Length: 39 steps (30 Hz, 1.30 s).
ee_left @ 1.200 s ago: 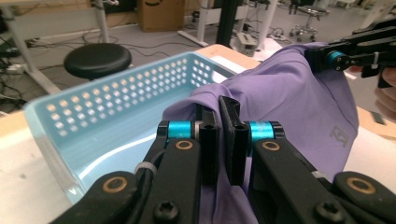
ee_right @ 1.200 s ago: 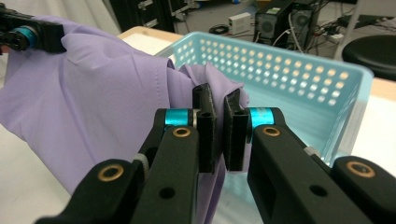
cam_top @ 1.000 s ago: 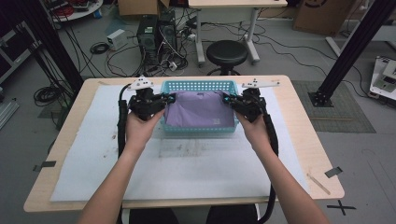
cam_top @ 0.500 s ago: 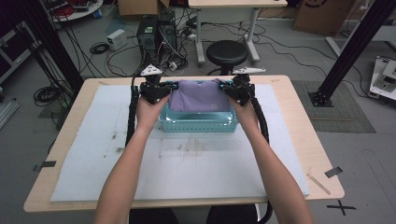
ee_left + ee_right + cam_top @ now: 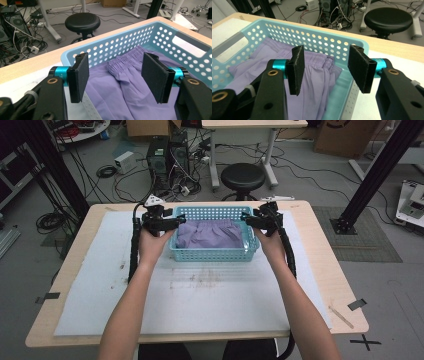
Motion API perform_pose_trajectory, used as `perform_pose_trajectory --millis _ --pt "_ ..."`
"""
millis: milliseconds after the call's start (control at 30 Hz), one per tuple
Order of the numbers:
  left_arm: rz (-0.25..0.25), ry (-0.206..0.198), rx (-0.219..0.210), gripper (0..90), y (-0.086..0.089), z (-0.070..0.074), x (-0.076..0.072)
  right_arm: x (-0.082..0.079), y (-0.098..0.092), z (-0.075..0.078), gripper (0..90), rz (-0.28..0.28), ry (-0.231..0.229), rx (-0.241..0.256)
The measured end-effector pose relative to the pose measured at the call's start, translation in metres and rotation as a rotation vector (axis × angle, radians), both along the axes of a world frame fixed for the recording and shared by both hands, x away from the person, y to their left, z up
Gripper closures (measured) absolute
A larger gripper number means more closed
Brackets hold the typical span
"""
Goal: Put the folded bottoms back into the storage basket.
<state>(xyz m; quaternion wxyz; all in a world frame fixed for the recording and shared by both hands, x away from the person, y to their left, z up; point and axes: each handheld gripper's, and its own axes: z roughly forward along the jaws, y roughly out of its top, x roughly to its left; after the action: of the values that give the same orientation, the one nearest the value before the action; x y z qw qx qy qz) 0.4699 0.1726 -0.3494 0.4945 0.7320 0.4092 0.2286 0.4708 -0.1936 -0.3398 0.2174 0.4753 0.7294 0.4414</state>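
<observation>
We hold the left gripper (image 5: pixel 172 224) and right gripper (image 5: pixel 248 221), jaws spread wide and grasping nothing, over opposite ends of the blue basket (image 5: pixel 215 254) containing the purple garment (image 5: pixel 210 233).

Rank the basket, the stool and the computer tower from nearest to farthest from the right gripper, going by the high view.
From the right gripper:
1. Basket: right beside the gripper, at its right end.
2. Stool: on the floor just beyond the table's far edge.
3. Computer tower: farther back on the floor, off to the left.
</observation>
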Motion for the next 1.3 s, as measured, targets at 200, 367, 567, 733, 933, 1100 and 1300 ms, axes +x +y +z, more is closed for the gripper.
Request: perform_pose_trajectory --millis 200,367,567,733,933,1100,1300 --pt "-0.03 -0.023 0.009 37.5 0.002 0.003 -0.019 -0.01 -0.006 0.004 46.9 0.018 -0.005 0.017" --pt "-0.051 -0.052 0.002 37.4 0.005 0.005 -0.035 -0.02 -0.012 0.01 45.0 0.033 -0.029 0.033" --pt "-0.091 -0.063 -0.008 36.6 0.006 0.007 -0.055 -0.039 -0.015 0.008 44.4 0.075 -0.063 0.023" --pt "-0.116 -0.083 -0.005 36.0 0.007 0.007 -0.072 -0.057 -0.021 0.011 43.3 0.117 -0.09 0.028" --pt "-0.141 -0.099 -0.004 35.4 0.009 0.005 -0.095 -0.081 -0.028 0.007 42.2 0.167 -0.103 0.012" --pt "-0.163 -0.114 0.006 34.9 0.009 0.001 -0.115 -0.101 -0.034 0.001 41.5 0.187 -0.12 0.02" --pt "-0.183 -0.122 -0.002 33.3 0.01 -0.009 -0.137 -0.123 -0.041 -0.009 39.9 0.194 -0.137 0.038"
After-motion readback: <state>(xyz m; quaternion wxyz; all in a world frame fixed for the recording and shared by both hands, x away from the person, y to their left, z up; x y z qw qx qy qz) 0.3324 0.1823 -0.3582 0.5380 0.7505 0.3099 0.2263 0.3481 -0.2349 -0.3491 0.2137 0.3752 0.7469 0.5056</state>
